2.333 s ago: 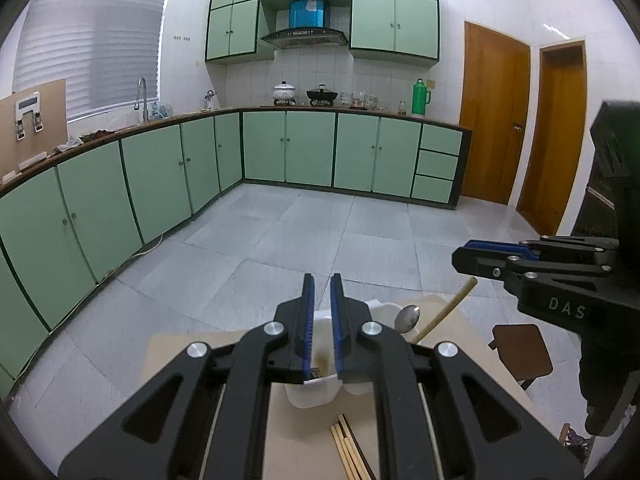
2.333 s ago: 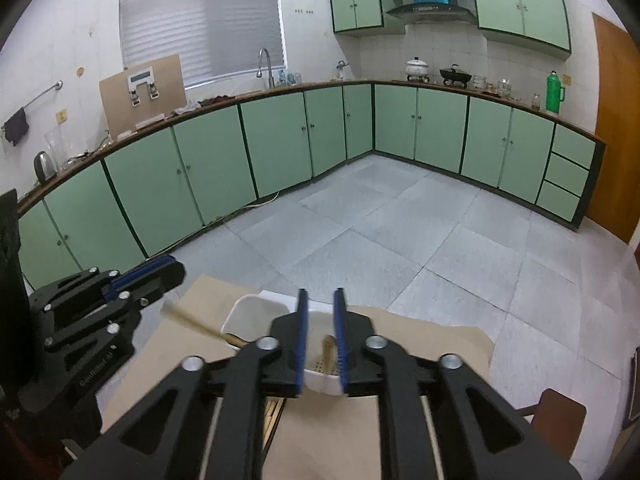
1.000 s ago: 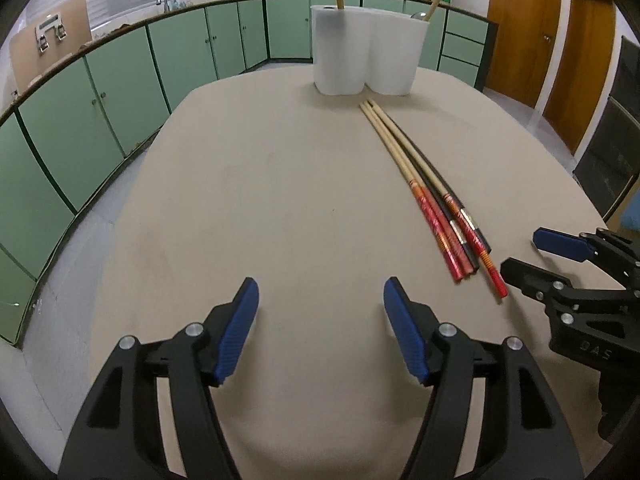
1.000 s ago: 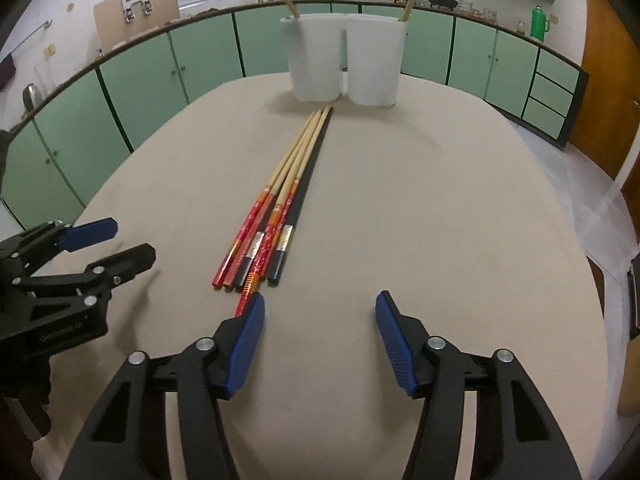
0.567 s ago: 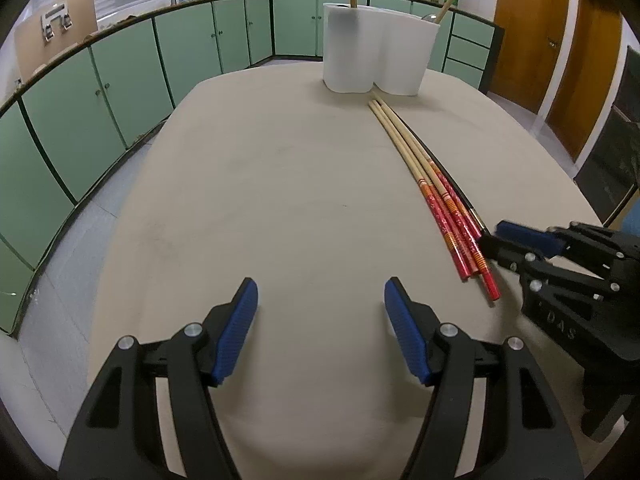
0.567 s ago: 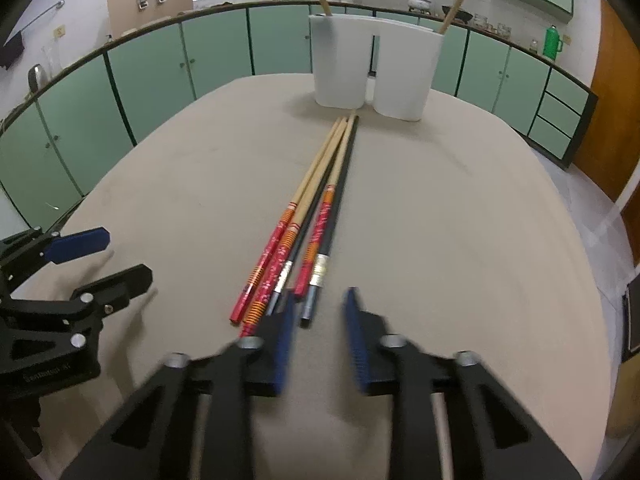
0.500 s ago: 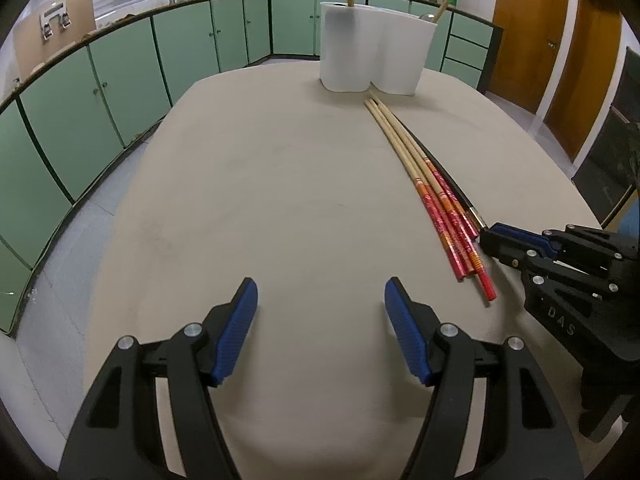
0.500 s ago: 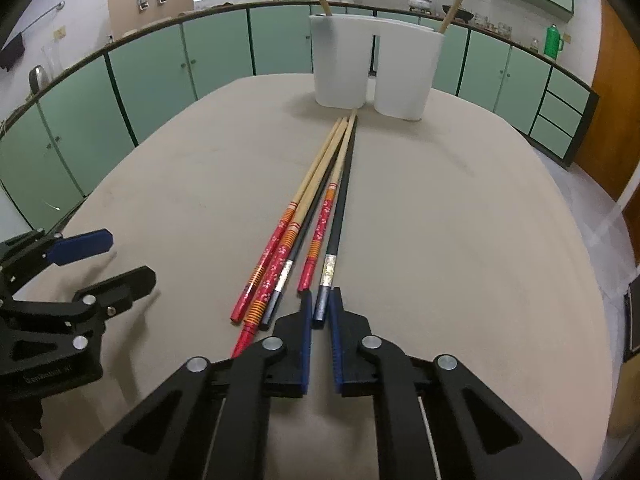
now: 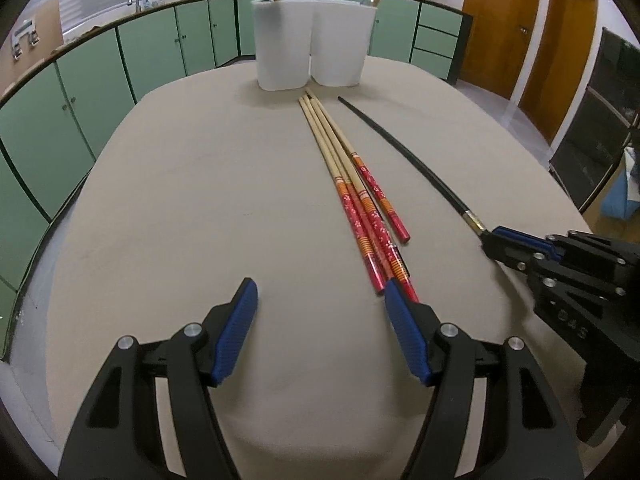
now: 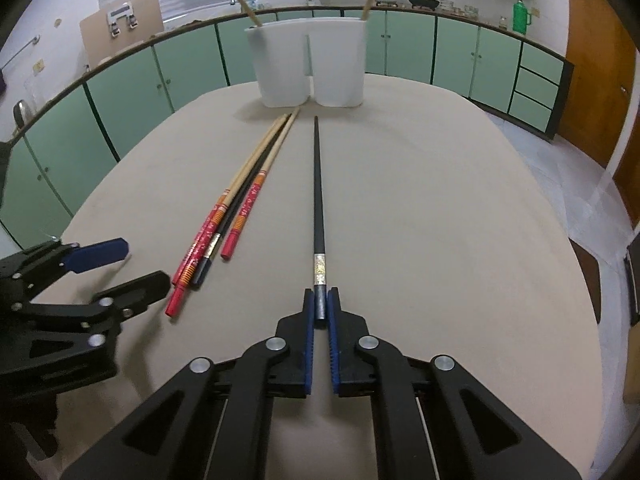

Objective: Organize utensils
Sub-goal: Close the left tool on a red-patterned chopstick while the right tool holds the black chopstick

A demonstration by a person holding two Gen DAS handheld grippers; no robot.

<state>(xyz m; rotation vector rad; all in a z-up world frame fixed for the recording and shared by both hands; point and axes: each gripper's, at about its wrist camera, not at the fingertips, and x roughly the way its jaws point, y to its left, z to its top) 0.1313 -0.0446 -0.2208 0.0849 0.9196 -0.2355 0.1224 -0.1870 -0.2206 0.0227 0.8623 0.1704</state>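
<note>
Your right gripper (image 10: 320, 308) has its ribbed blue pads pressed together on the butt end of a black chopstick (image 10: 317, 196), pinching it just behind a small metallic band. The stick is thin, smooth and tapered, and it points straight ahead along the fingers toward the holder, its tip stopping short of the base. Gripping at the thick end likely keeps the stick in line with the gripper, so the narrow tip can go into the holder first. Whether it is lifted or lying on the table cannot be told. Your left gripper (image 9: 318, 332) sits low over the near edge of the table with its jaws wide apart and nothing between them; the right-hand pad is just beside the red ends of the bundle, perhaps ready for the next pick. The bundle (image 9: 352, 196) lies left of the black stick, well apart from it: several pale wooden chopsticks with glossy red and orange patterned handles and one more dark stick among them, all roughly parallel and aimed at the holder. The holder (image 10: 308, 62) is white, smooth plastic with two rounded compartments, each already holding one pale wooden handle. The table (image 10: 440, 200) is covered in matte beige cloth.
</note>
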